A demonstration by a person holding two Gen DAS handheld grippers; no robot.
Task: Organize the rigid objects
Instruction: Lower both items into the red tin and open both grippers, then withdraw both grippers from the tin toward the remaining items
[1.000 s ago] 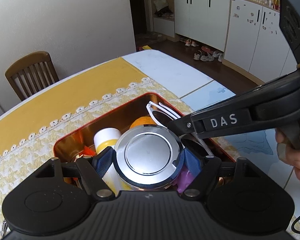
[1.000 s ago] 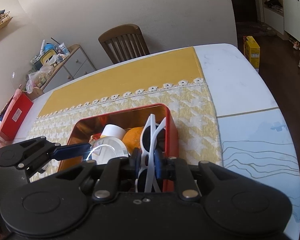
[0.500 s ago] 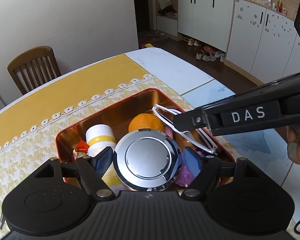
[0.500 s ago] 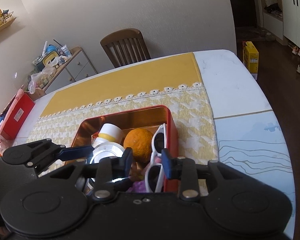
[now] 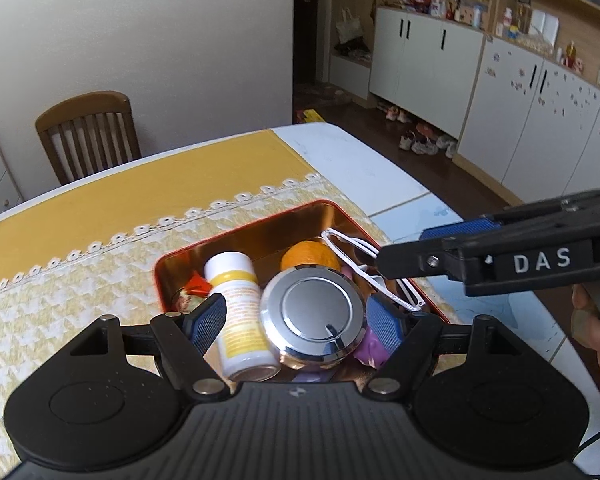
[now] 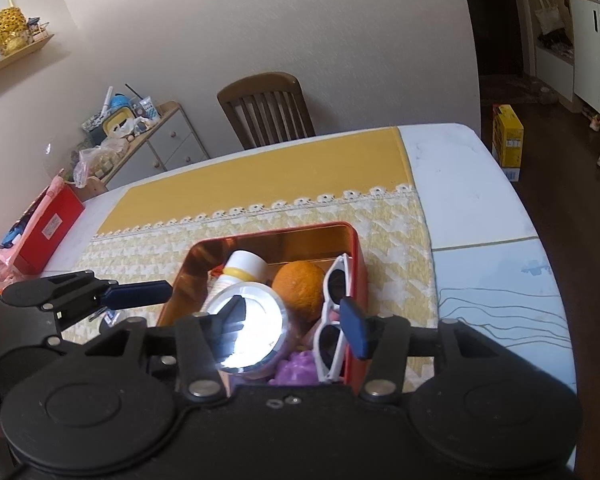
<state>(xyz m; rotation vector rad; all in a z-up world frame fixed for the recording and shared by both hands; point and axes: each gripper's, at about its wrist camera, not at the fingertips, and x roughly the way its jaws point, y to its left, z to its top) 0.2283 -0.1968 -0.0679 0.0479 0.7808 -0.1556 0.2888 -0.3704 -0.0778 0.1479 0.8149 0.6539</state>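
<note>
A red metal tin [image 5: 162, 280] [image 6: 360, 264] sits on the yellow cloth. Inside lie a round chrome lid [image 5: 312, 312] [image 6: 252, 328], a white and yellow bottle [image 5: 240, 304] [image 6: 244, 266], an orange [image 5: 308, 256] [image 6: 300, 288], white sunglasses [image 5: 364, 264] [image 6: 334, 312] along the right wall and a purple item [image 6: 296, 368]. My left gripper [image 5: 296, 322] is open above the tin, its fingers clear of the chrome lid. My right gripper [image 6: 296, 318] is open above the tin, apart from the sunglasses.
A wooden chair [image 6: 266, 110] stands at the table's far side. A red box [image 6: 48, 228] lies at the table's left end. White cabinets [image 5: 480, 92] and shoes [image 5: 420, 140] are off to the right, beyond the table edge.
My right gripper has let go of the sunglasses, which now lie in the tin. My left gripper has let go of the chrome lid. Both have opened and drawn back upward.
</note>
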